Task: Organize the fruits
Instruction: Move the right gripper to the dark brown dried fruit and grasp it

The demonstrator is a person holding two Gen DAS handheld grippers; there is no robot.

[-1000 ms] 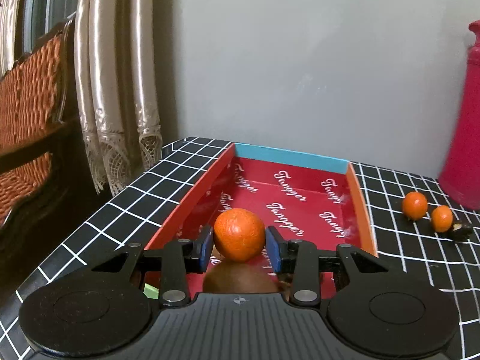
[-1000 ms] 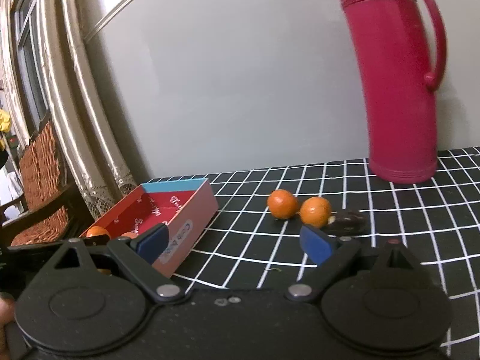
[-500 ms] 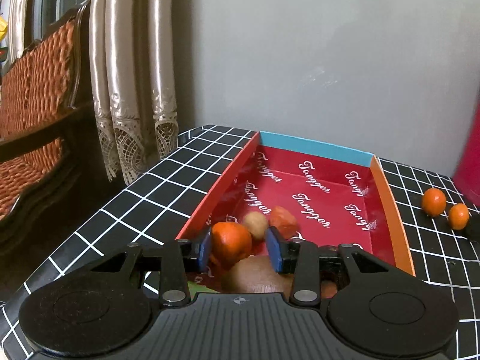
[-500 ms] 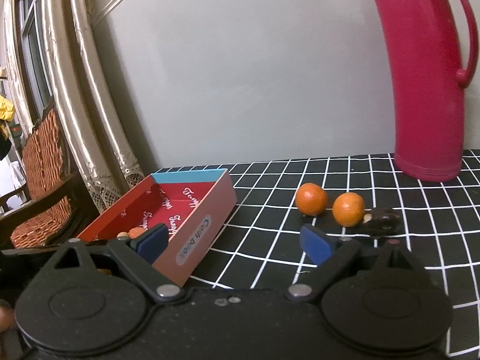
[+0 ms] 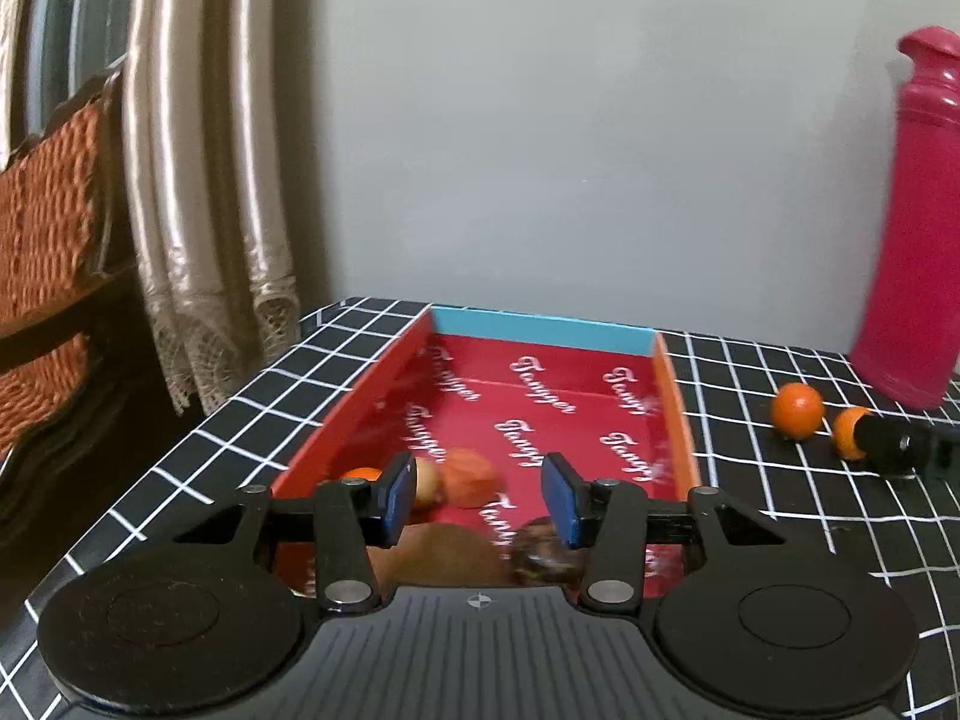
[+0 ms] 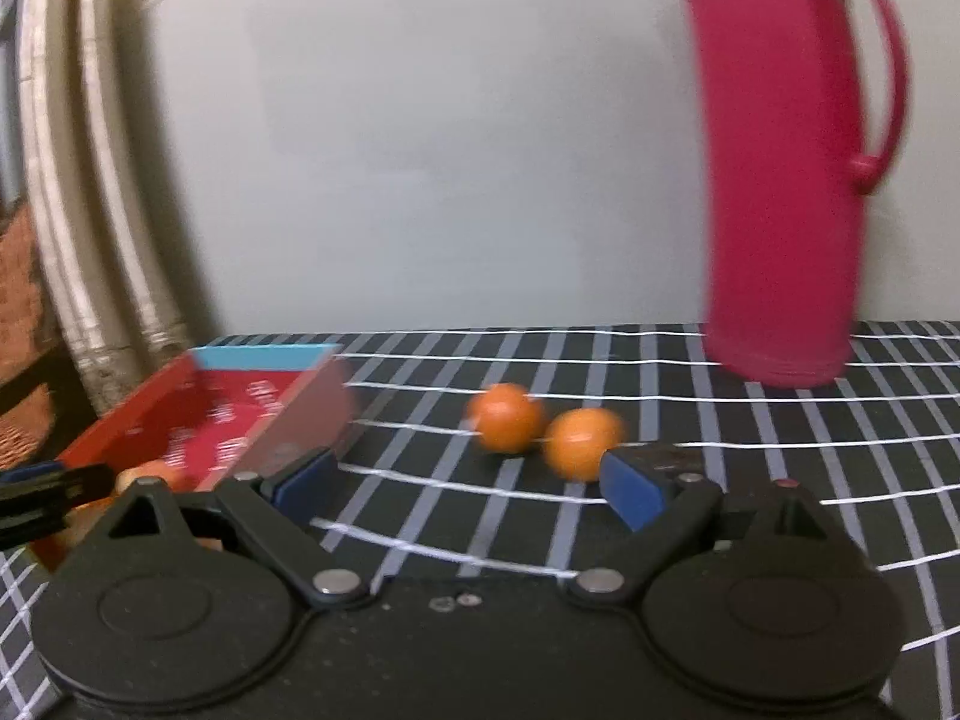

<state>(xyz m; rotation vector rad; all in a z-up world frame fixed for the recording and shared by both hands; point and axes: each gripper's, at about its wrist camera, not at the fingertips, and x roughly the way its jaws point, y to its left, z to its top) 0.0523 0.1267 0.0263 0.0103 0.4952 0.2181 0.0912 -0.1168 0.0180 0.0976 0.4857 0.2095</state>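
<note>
Over the box, both grippers empty

Above the red box [image 5: 456,354] the left hand-held gripper [image 5: 483,495] hangs released; several fruits [image 5: 471,483] lie inside; on the counter [image 6: 660,420], two oranges [image 6: 507,417] sit before the released right hand-held gripper [image 6: 468,483].

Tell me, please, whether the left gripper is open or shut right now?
Open: the left gripper has its blue pads spread with nothing between them, above the red box.
</note>
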